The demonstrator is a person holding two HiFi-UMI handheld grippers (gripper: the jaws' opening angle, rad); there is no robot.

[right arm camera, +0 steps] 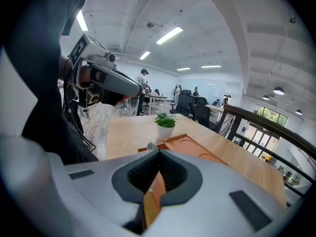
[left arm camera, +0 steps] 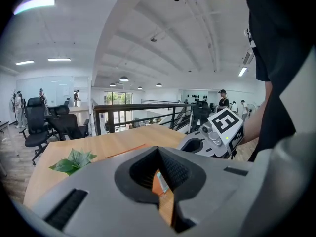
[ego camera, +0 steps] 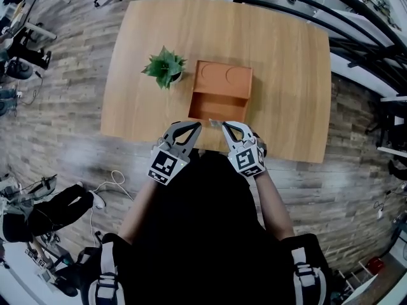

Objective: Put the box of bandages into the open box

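Both grippers at the near table edge, right one pinching the box of bandages.
Right gripper [ego camera: 224,125] fingers are closed tight on the small pale box of bandages [ego camera: 216,124], which pokes out past the fingertips toward the left gripper [ego camera: 198,125]. Left fingers are pressed together with nothing between them. The open box [ego camera: 213,108] sits on the table [ego camera: 286,75] just ahead of both sets of fingertips, lid flipped back on the far side. The box of bandages is outside it, just short of its near wall. A potted plant [ego camera: 165,67] stands beyond the left fingers, off to their left.
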